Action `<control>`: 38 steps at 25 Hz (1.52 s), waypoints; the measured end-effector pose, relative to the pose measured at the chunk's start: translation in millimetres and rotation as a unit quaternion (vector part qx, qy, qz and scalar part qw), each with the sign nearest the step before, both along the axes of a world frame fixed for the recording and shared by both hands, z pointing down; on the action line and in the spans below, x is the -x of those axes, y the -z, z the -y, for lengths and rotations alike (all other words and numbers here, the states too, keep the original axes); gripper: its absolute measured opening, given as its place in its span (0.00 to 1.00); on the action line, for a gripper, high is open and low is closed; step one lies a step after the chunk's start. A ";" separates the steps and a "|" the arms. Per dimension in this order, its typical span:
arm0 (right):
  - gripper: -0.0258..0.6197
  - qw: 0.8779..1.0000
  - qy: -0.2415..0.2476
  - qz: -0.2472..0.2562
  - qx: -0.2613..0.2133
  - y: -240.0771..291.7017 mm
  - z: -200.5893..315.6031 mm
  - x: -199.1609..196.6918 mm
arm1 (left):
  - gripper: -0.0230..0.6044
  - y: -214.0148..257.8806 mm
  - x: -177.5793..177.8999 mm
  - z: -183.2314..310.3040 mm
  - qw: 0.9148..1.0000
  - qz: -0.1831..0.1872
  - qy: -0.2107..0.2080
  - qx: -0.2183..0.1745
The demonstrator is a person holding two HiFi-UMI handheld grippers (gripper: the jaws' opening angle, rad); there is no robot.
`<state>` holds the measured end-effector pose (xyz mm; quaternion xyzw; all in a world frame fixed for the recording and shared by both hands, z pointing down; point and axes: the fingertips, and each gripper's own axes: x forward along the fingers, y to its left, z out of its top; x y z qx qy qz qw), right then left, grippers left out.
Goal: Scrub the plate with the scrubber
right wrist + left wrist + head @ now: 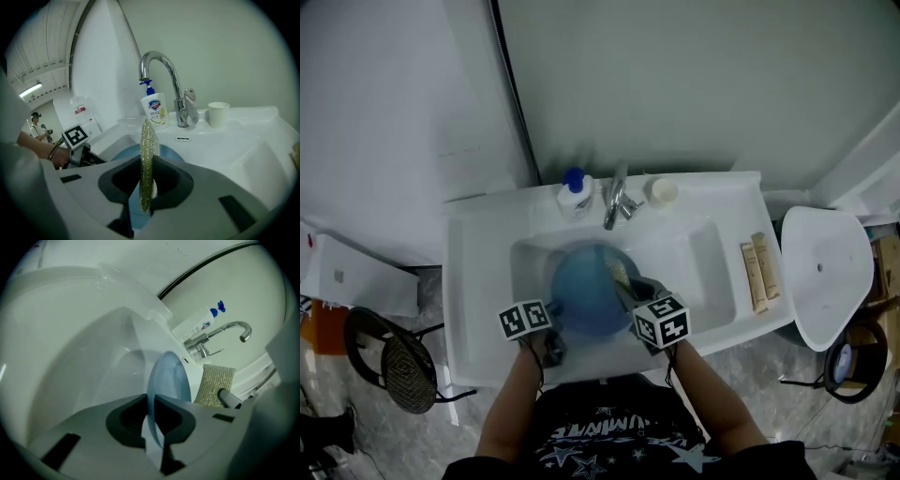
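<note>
- The left claw (152, 420) is shut tight on the near rim of the blue plate (167, 380). It pinches only a thin bit of the rim. A hard push from scrubbing could make the plate turn in the pads or slip out.
- The plate sits over the bowl in the middle of the sink (483, 281). If it slips, it would drop into the bowl and bang. It might chip.
- The right claw (147, 185) is clamped on the gold scrubber (149, 150). The scrubber stands up thin between the pads, with most of it sticking out past them.
- The scrubber looks soft. If it is pressed hard, it could fold over or slide out of the pads. Then the hard claw tip would rub the plate, not the scrubber.
- The scrubber is at the right side of the plate. I cannot tell if it touches yet. If it meets only the rim, it could push the plate away and clean nothing.
- The two claws are close together. A big scrub stroke could knock one into the other.
- The tap (161, 70), the soap bottle (155, 110) and a cup (218, 114) stand at the back edge of the sink. If the plate swings too far back, it could hit the tap or tip the bottle or cup.
</note>
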<state>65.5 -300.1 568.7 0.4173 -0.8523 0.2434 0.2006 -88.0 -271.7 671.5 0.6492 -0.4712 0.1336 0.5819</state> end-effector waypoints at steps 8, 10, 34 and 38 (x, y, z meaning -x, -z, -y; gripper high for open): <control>0.15 0.988 0.039 -0.143 -0.029 -1.3 12.7 2.0 | 0.10 37.7 -10.1 2.9 0.999 -0.010 -0.012 -0.051; 0.15 0.982 0.048 -0.177 -0.037 -2.3 15.6 1.2 | 0.10 44.9 -12.8 3.0 0.998 -0.009 -0.018 -0.062; 0.15 0.869 0.324 -0.328 -0.181 -4.0 -35.8 74.5 | 0.10 81.1 -15.8 6.1 0.994 -0.014 -0.033 -0.101; 0.15 0.837 0.376 -0.344 -0.199 -8.8 -52.7 76.4 | 0.10 81.5 -12.5 5.3 0.995 -0.017 -0.027 -0.099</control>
